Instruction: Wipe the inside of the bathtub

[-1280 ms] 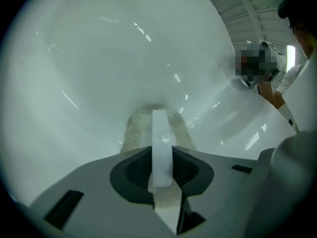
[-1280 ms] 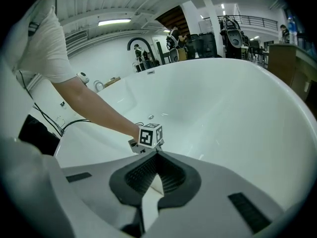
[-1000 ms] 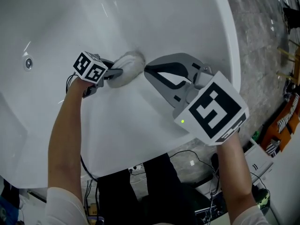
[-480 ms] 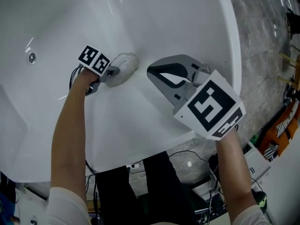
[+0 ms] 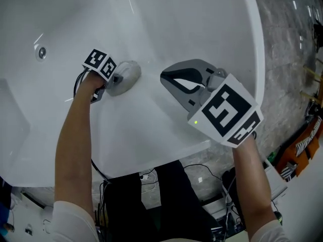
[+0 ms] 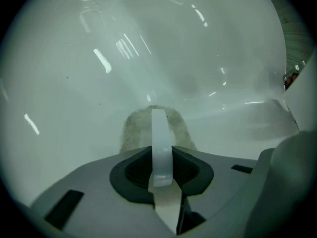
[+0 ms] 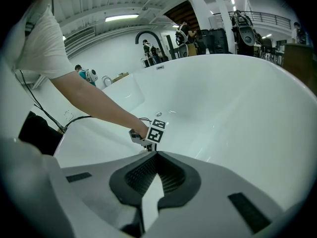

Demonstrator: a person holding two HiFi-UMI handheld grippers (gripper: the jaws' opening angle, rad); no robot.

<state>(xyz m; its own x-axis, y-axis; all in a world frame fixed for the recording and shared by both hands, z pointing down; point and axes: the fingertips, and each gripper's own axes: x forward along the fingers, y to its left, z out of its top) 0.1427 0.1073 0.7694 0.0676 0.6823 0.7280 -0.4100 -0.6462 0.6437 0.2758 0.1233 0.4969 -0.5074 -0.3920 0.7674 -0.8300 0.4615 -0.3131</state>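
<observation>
**Grey cloth pressed to the tub's inner wall**

The glossy white bathtub [image 5: 202, 24] fills nearly the whole head view, with its rounded rim curving down the right side. Beyond the rim lies a grey stone-patterned floor [image 5: 287, 44].

The right gripper [image 5: 163, 77] hangs above the tub's sloping inner wall, near the rim. Its own view shows its grey jaws closed together with nothing between them.

The left gripper [image 5: 117, 78] reaches deeper into the tub, well below the rim. Its jaws are clamped on a fuzzy grey wiping cloth [image 5: 126, 74], which lies flat against the white inner wall. In the left gripper view the cloth [image 6: 134, 130] spreads out just past the jaw tips, touching the tub surface.

A small round chrome fitting [image 5: 42, 52] sits in the tub wall, well to the left of the cloth.
</observation>
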